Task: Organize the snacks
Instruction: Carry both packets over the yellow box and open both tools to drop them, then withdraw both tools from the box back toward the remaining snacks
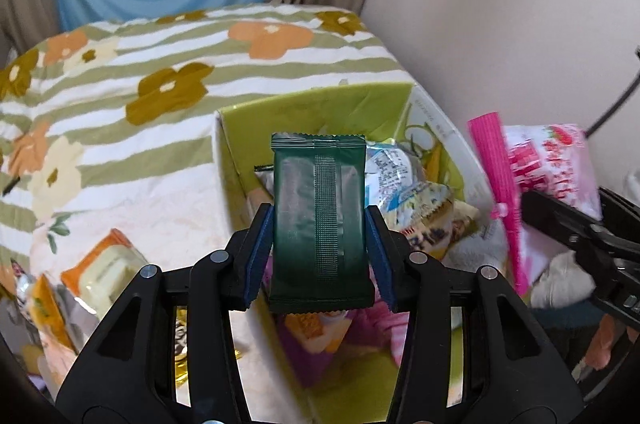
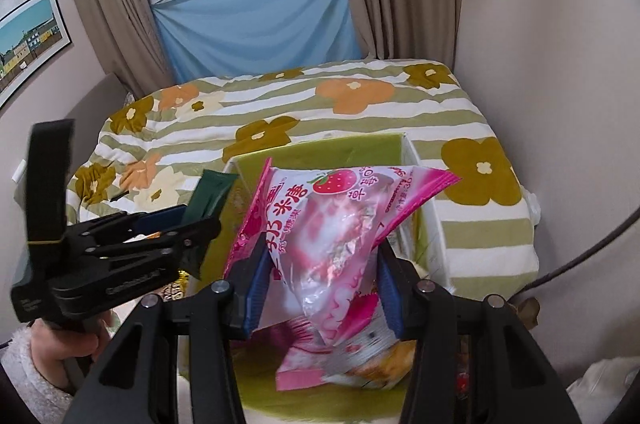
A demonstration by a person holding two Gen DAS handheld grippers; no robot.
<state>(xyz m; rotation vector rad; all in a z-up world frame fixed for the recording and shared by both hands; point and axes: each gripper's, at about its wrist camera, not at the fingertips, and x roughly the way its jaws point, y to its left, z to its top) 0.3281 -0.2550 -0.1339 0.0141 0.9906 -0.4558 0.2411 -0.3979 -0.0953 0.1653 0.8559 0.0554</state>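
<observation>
My left gripper (image 1: 319, 238) is shut on a dark green snack packet (image 1: 319, 224) and holds it upright above the green cardboard box (image 1: 320, 104), which holds several snack packets. My right gripper (image 2: 322, 284) is shut on a pink strawberry snack bag (image 2: 320, 224) and holds it over the same box (image 2: 352, 148). The pink bag also shows at the right of the left wrist view (image 1: 552, 164). The left gripper with the green packet (image 2: 208, 192) shows at the left of the right wrist view, beside the box.
The box sits on a bed with a striped floral blanket (image 1: 120, 96). Loose orange snack packets (image 1: 100, 272) lie on the blanket left of the box. A wall (image 1: 500, 4) runs close on the right. Curtains and a blue cloth (image 2: 256, 24) hang behind.
</observation>
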